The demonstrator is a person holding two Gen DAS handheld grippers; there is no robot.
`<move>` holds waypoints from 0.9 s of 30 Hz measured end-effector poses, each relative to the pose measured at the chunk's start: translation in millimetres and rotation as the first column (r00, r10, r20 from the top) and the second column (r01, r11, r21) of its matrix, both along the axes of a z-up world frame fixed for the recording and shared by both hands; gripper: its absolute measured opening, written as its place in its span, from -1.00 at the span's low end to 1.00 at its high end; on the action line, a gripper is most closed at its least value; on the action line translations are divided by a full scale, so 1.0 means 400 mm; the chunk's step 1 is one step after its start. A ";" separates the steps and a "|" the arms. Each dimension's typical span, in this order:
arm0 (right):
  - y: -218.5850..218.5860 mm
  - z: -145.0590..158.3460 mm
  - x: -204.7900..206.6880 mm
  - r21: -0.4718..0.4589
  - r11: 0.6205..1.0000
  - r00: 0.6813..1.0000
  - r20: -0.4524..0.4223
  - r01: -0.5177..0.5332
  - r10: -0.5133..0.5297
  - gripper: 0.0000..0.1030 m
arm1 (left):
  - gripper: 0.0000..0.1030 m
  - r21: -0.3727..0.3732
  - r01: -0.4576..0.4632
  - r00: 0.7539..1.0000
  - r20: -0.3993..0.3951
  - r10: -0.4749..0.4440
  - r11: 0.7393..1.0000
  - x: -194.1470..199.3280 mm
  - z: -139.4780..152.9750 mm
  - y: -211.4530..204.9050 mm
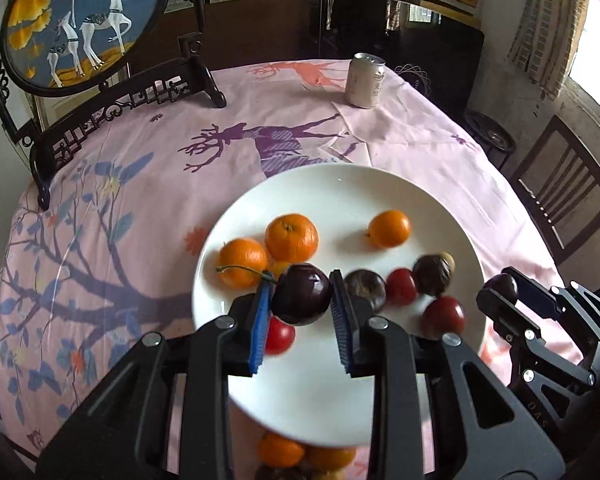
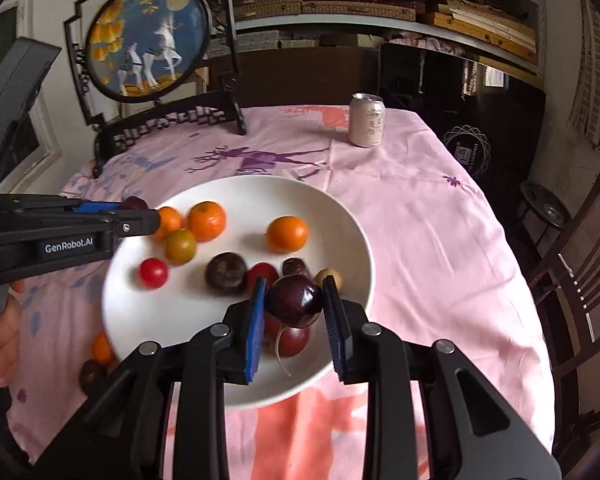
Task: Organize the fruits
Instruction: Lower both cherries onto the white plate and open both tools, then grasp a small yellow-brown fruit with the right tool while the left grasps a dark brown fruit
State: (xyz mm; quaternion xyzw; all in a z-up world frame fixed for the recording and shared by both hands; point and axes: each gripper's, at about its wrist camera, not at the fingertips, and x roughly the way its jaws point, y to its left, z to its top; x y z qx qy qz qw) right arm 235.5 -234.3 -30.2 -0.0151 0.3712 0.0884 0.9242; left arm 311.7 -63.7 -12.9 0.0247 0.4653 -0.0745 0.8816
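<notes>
On the far left stands a round framed deer picture (image 1: pixel 84 20); it bears no readable words. My left gripper (image 1: pixel 302 300) clamps a dark cherry (image 1: pixel 302 300) between its blue pads, stem trailing left, above the near-left part of the white plate (image 1: pixel 340 192). The plate already carries small oranges (image 1: pixel 291 238), red cherries and darker fruit, and a few more fruits lie on the pink tablecloth (image 1: pixel 140 140) just off the plate's near rim.

Further right, my right gripper (image 2: pixel 296 304) pinches a second dark cherry (image 2: pixel 296 302) over the plate's near-right part.

My worry: both cherries are round and glossy, and each is gripped only at its sides. I judge that a jolt could squirt one out, and dropped from this height it could knock the loose fruit rolling off the shallow plate. The two grippers are near each other, so their bodies could clash.

Readable writing: "GenRobot.AI" on the left gripper's side. The can (image 2: pixel 367 120) near the table's far edge carries characters too small to read.
</notes>
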 end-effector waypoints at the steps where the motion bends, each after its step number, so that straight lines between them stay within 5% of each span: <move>1: -0.010 -0.013 0.022 -0.003 1.000 1.000 -0.012 0.019 -0.019 -0.46 | -0.44 0.003 -0.005 1.000 -0.018 0.005 1.000 0.029 -0.015 -0.007; 10: -0.031 -0.058 0.074 -0.006 1.000 0.999 -0.045 0.028 -0.028 -0.45 | -0.44 0.030 0.023 0.999 -0.048 -0.021 0.999 0.109 -0.075 -0.065; 13: -0.024 -0.060 0.075 -0.024 0.999 0.998 -0.039 0.041 -0.042 0.05 | -0.23 0.017 0.024 0.998 -0.057 -0.023 1.000 0.114 -0.072 -0.071; 14: -0.024 -0.057 0.072 -0.025 0.999 0.998 -0.038 0.041 -0.042 0.05 | -0.03 0.011 0.025 0.998 -0.062 -0.024 1.000 0.114 -0.072 -0.072; 16: -0.026 -0.047 0.059 -0.012 0.999 0.998 -0.049 0.039 -0.040 0.05 | 0.00 0.017 0.020 0.998 -0.053 -0.019 1.000 0.105 -0.065 -0.069; 25: -0.023 0.009 -0.149 0.057 0.998 0.999 -0.037 -0.003 0.005 0.05 | 0.05 -0.027 0.002 0.998 0.056 -0.001 1.000 -0.116 0.023 0.068; 27: -0.010 0.008 -0.212 0.080 0.997 0.999 -0.032 -0.022 0.025 0.05 | 0.29 -0.019 -0.019 0.996 0.089 0.021 1.000 -0.194 0.023 0.107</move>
